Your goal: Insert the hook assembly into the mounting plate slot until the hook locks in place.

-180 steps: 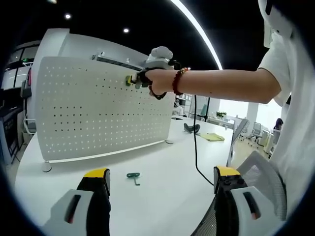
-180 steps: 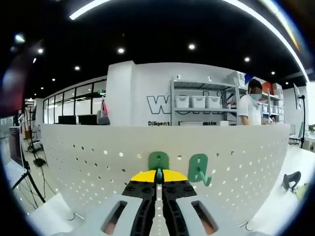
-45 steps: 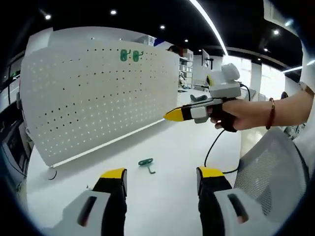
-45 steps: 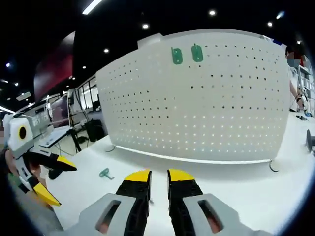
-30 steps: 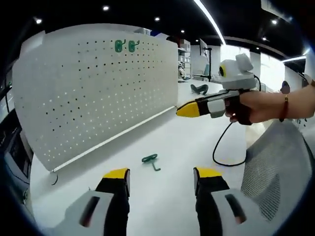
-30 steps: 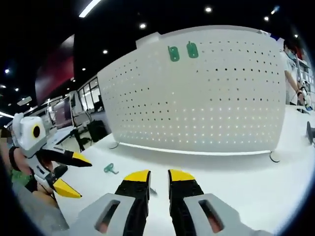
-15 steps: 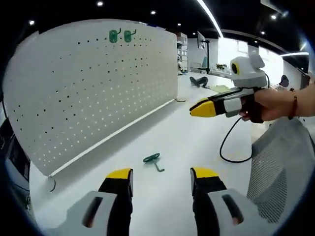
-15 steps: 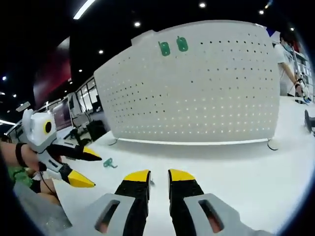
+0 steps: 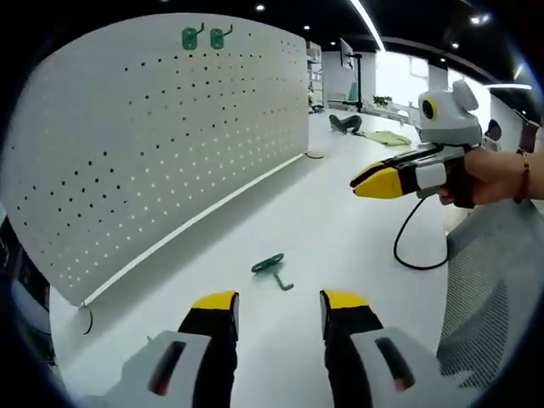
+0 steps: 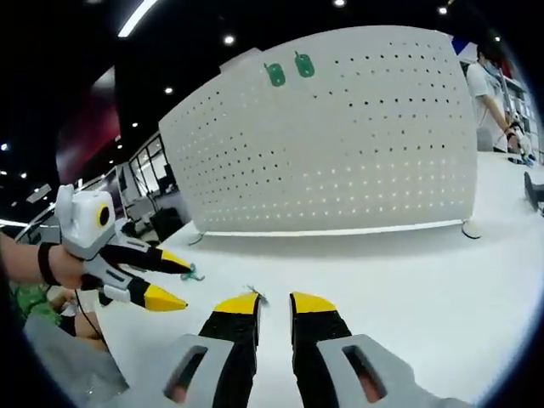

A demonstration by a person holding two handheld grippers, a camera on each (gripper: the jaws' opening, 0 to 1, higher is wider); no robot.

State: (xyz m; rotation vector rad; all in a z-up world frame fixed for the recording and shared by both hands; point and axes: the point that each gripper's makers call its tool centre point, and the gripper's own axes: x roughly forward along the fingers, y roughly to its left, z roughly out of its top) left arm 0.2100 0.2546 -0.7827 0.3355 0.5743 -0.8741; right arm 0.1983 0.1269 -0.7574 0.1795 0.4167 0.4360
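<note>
The white pegboard [image 9: 144, 144] stands on the table with two green hooks [image 9: 193, 37] [image 9: 219, 36] hanging near its top edge. In the right gripper view they show on the pegboard [image 10: 357, 153] as hooks [image 10: 274, 75] [image 10: 304, 65]. A third green hook [image 9: 272, 266] lies loose on the tabletop just beyond my left gripper [image 9: 279, 306], which is open and empty. My right gripper [image 10: 274, 304] hovers over the table with a narrow gap and nothing in it. It enters the left gripper view [image 9: 382, 180] from the right. The left gripper [image 10: 174, 282] shows open beside the loose hook [image 10: 194, 274].
A black cable [image 9: 408, 246] trails from the right gripper across the white table [image 9: 340, 229]. A grey mesh chair [image 9: 493, 289] stands at the right edge. A dark object [image 9: 344, 123] and a yellow-green cloth [image 9: 389, 138] lie far back. A person [image 10: 489, 93] stands behind the pegboard.
The right gripper let go of a hook on the pegboard and drew back from it. The left gripper has come closer to the loose hook, its jaws slightly narrower.
</note>
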